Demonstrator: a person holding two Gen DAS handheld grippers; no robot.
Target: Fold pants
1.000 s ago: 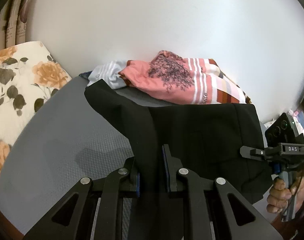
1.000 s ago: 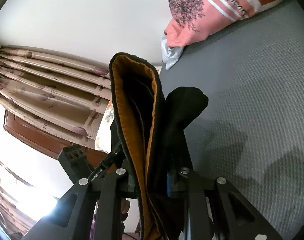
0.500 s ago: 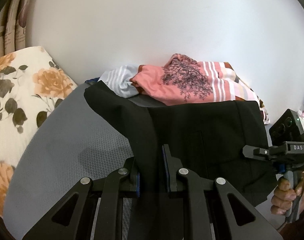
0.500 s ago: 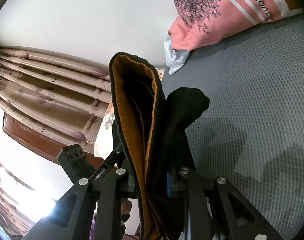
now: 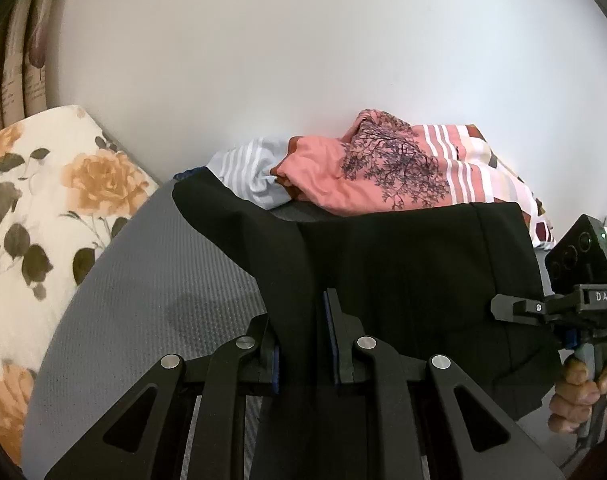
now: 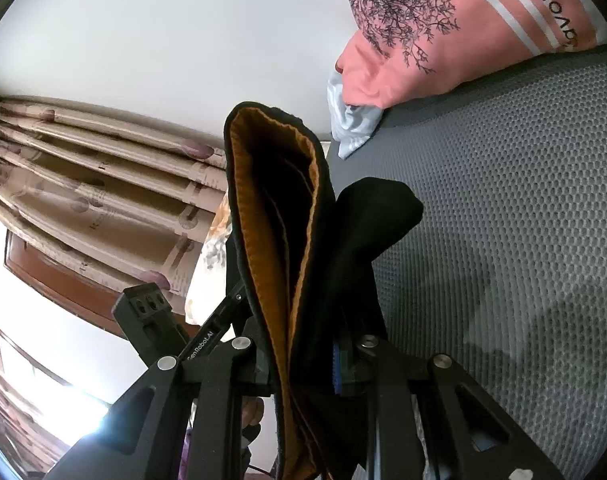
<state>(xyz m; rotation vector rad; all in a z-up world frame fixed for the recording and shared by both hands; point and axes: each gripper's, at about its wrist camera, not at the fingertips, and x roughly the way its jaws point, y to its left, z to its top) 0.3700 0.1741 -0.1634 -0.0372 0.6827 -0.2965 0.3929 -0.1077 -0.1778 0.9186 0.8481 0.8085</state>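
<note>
The black pants (image 5: 403, 280) hang stretched between my two grippers above a grey mat (image 5: 143, 300). My left gripper (image 5: 301, 320) is shut on one end of the cloth. My right gripper (image 6: 303, 344) is shut on the other end, where the orange inner waistband (image 6: 263, 220) stands up folded between the jaws. The right gripper also shows at the right edge of the left wrist view (image 5: 515, 308), pinching the pants' edge. The left gripper's body shows in the right wrist view (image 6: 147, 312).
A pile of clothes with a pink tree-print shirt (image 5: 367, 172) and a striped grey garment (image 5: 247, 168) lies at the mat's far edge by the white wall. A floral cushion (image 5: 43, 200) lies left. Curtains (image 6: 83, 192) hang behind.
Both grippers have moved forward with the pants toward the clothes pile, which looks larger and closer. The grip on the pants is unchanged.
</note>
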